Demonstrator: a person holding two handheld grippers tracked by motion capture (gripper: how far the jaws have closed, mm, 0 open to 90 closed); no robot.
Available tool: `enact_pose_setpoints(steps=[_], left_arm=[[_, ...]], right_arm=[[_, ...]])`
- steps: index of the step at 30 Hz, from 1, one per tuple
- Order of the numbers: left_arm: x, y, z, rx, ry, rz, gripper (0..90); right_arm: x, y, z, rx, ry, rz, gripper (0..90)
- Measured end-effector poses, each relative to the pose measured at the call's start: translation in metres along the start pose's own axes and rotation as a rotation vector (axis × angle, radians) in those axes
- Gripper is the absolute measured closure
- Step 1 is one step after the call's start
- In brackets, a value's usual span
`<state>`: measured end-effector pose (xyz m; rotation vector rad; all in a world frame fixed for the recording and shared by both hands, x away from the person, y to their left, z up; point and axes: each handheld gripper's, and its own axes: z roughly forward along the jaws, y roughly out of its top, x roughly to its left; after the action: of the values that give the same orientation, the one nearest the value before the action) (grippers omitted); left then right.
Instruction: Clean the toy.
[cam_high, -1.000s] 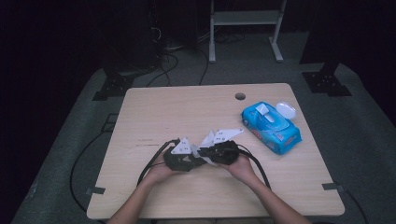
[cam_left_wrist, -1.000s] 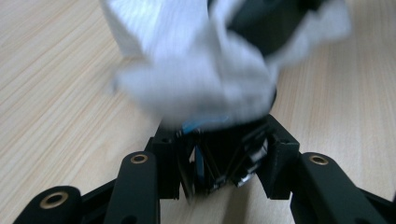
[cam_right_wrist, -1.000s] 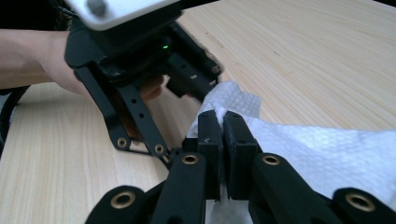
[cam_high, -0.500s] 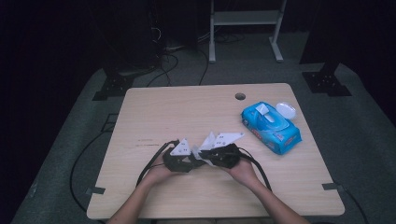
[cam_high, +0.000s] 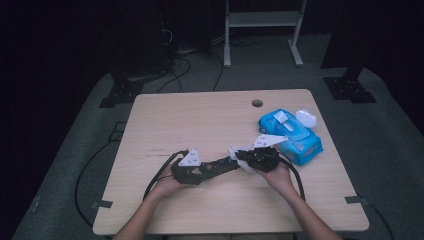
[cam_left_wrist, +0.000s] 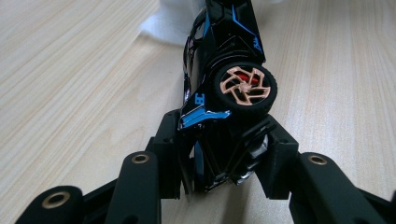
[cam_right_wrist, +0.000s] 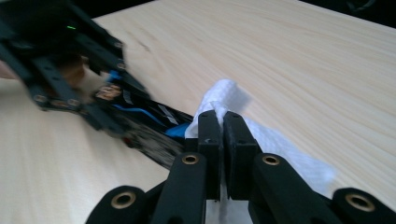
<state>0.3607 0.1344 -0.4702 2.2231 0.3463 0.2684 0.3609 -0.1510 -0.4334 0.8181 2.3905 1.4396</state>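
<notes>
Both claws are clamped on something. Left gripper (cam_left_wrist: 219, 163) has its jaws pressed on the rear end of a glossy black toy car with blue trim and a copper-spoked wheel (cam_left_wrist: 224, 70); the car lies on its side, raised a little off the wood and pointing away from the jaws toward a white wipe. In the high view that left gripper (cam_high: 212, 169) sits near the middle of the front half of the table, with the toy car (cam_high: 222, 165) stretched between the two hands. Right gripper (cam_right_wrist: 223, 140) has its jaws drawn tight together on a crumpled white wet wipe (cam_right_wrist: 224, 95), which touches the car's far end; in the high view the right gripper (cam_high: 242, 159) holds the wipe (cam_high: 234, 151) against the car's nose.

Just beside the right hand, toward the far right of the light wooden table (cam_high: 200, 115), lies a blue soft pack of wipes (cam_high: 292, 135) with its white lid flipped open. A round cable hole (cam_high: 257, 103) sits near the table's far edge. Black cables trail from both grippers across the wood.
</notes>
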Motion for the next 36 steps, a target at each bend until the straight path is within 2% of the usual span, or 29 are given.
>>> enact_pose_setpoints(steps=[2, 5, 8, 10, 11, 13, 15, 17, 18, 19, 21, 24, 26, 28, 31, 34, 36], left_arm=[[0.000, 0.000, 0.000, -0.001, 0.000, 0.000, 57.7], [-0.001, 0.000, 0.000, -0.002, 0.001, 0.000, 57.7], [0.000, -0.001, -0.001, -0.001, 0.001, 0.003, 57.7], [0.000, -0.001, -0.001, 0.000, 0.001, 0.005, 57.8], [0.000, 0.000, -0.001, 0.000, 0.001, 0.007, 57.8], [0.000, 0.000, -0.001, 0.001, 0.001, 0.007, 57.8], [0.000, 0.000, -0.001, 0.002, 0.001, 0.009, 57.8], [0.000, -0.001, -0.001, -0.002, 0.002, 0.006, 57.7], [0.000, -0.001, -0.001, -0.002, 0.001, 0.004, 57.7], [0.000, -0.001, -0.001, -0.004, 0.001, 0.003, 57.7], [0.000, -0.001, -0.001, -0.005, 0.001, 0.003, 57.7], [0.000, -0.001, -0.001, -0.004, 0.002, 0.006, 57.7], [0.000, -0.001, -0.001, -0.003, 0.000, 0.010, 57.7], [0.000, -0.001, 0.000, -0.008, 0.001, 0.005, 57.7], [0.000, -0.001, 0.000, -0.010, 0.000, 0.003, 57.7], [0.000, -0.001, 0.000, -0.009, 0.001, 0.003, 57.6], [0.000, -0.002, 0.000, -0.010, 0.001, 0.004, 57.6]], right_arm=[[0.009, 0.003, 0.007, -0.004, 0.029, -0.024, 85.9], [0.012, 0.005, 0.010, 0.003, 0.030, -0.037, 85.9], [0.000, 0.001, 0.004, -0.001, -0.011, -0.012, 86.0], [-0.009, -0.004, -0.003, -0.015, -0.026, 0.032, 86.0], [-0.016, -0.009, -0.009, -0.006, -0.065, 0.048, 86.0], [-0.019, -0.011, -0.011, -0.008, -0.071, 0.057, 86.0], [-0.020, -0.013, -0.011, -0.014, -0.051, 0.079, 86.0], [-0.014, -0.011, -0.008, -0.023, -0.040, 0.065, 86.0], [-0.012, -0.009, -0.007, -0.033, -0.008, 0.071, 86.0], [-0.010, -0.007, -0.006, -0.035, -0.001, 0.056, 86.0], [-0.010, -0.007, -0.005, -0.033, -0.002, 0.055, 85.9], [-0.019, -0.013, -0.008, -0.026, -0.020, 0.088, 85.9], [-0.020, -0.013, -0.008, -0.022, -0.021, 0.087, 85.9], [-0.016, -0.012, -0.008, -0.025, -0.018, 0.081, 86.0], [-0.005, -0.004, -0.003, -0.030, 0.028, 0.047, 85.9], [-0.001, -0.004, 0.002, -0.020, 0.031, 0.025, 85.9], [-0.004, -0.006, 0.002, -0.021, 0.030, 0.038, 85.9]])
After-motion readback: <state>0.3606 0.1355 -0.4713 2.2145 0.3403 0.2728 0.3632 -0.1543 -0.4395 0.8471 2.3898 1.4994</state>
